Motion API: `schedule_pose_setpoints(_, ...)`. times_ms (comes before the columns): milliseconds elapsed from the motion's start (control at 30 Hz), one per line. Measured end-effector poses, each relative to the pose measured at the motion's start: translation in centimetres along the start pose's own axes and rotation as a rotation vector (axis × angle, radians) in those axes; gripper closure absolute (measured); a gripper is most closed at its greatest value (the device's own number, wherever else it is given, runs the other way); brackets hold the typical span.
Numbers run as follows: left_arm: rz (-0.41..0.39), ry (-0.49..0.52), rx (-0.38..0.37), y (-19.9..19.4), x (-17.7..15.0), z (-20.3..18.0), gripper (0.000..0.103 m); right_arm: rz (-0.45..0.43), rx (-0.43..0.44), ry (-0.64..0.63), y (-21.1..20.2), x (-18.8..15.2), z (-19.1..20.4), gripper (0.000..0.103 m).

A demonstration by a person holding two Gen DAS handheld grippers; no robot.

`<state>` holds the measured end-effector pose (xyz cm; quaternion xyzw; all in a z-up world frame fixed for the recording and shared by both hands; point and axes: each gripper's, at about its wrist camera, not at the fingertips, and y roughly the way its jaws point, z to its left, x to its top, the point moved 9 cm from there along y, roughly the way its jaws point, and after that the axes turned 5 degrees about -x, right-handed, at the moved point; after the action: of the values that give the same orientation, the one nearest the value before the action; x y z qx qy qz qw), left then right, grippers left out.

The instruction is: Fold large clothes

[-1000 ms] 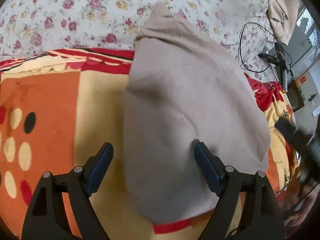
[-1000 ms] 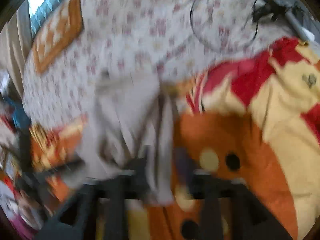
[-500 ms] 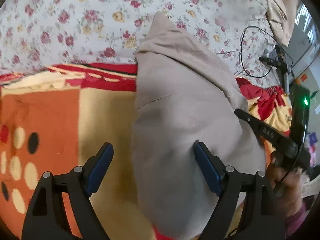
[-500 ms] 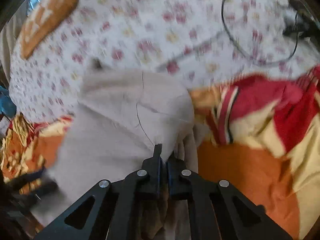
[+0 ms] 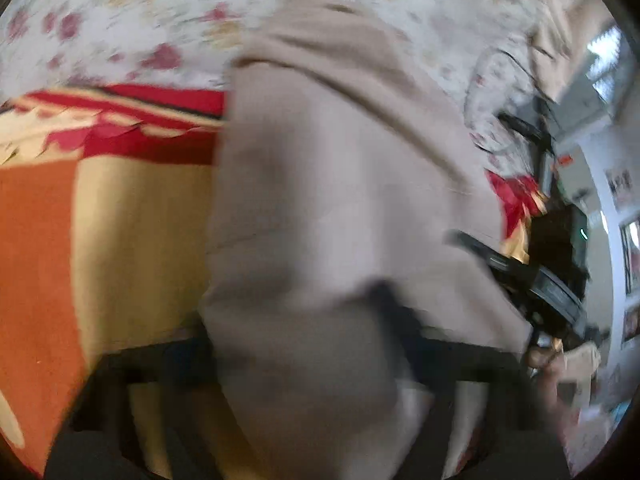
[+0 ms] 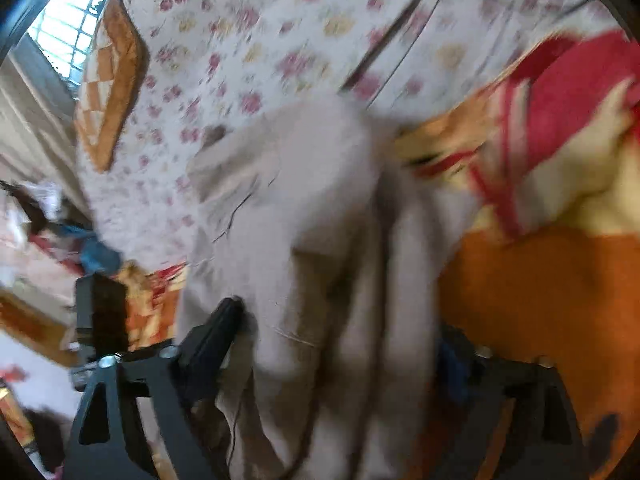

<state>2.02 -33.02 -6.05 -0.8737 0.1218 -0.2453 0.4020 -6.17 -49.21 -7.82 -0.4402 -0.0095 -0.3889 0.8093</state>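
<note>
A large beige garment [image 5: 340,200] lies folded lengthwise on the bed, across an orange, yellow and red blanket [image 5: 100,220] and a floral sheet. In the blurred left wrist view my left gripper [image 5: 296,328] is open, its fingers on either side of the garment's near end. The right gripper's black body [image 5: 532,276] shows at the garment's right edge. In the right wrist view my right gripper [image 6: 340,340] is open, with the garment [image 6: 320,216] bunched between its spread fingers [image 6: 224,320].
The floral sheet [image 6: 248,48] covers the far half of the bed. An orange checked pillow [image 6: 108,84] lies at the far left near a window. A black cable [image 6: 400,40] crosses the sheet. Room clutter sits beyond the bed's right edge [image 5: 580,240].
My right gripper, shut on the garment half a second ago, has opened. My left gripper has moved forward over the garment's near end, and both views have blurred.
</note>
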Motion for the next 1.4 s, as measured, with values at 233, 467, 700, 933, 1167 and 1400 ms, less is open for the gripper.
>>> schedule_pose_setpoints(233, -0.072, 0.066, -0.018, -8.5, -1.8, -3.1, 0.078, 0.007, 0.119, -0.100, -4.1, -2.4, 7.3, 0.069)
schedule_pose_setpoints(467, 0.037, 0.055, 0.117, -12.4, -11.3, -0.9, 0.072, 0.094, -0.017, -0.167, -4.0, -10.1, 9.1, 0.046)
schedule_pose_setpoints(700, -0.056, -0.004, 0.181, -13.2, -12.2, 1.1, 0.050, -0.128, -0.240, -0.390, -8.6, -6.3, 13.8, 0.023)
schedule_pose_setpoints(933, -0.069, -0.023, 0.223, -10.9, -12.3, 1.7, 0.044, -0.009, -0.242, -0.647, 1.3, -1.6, 21.4, 0.010)
schedule_pose_setpoints(1167, -0.070, -0.013, 0.221, -10.2, -12.7, 2.0, 0.035, 0.061, -0.300, -0.574, 4.8, -2.8, 15.2, 0.101)
schedule_pose_setpoints(1400, -0.059, -0.029, 0.199, -8.6, -13.3, 1.2, 0.027, -0.028, -0.469, -0.374, 4.1, -2.2, 7.0, 0.103)
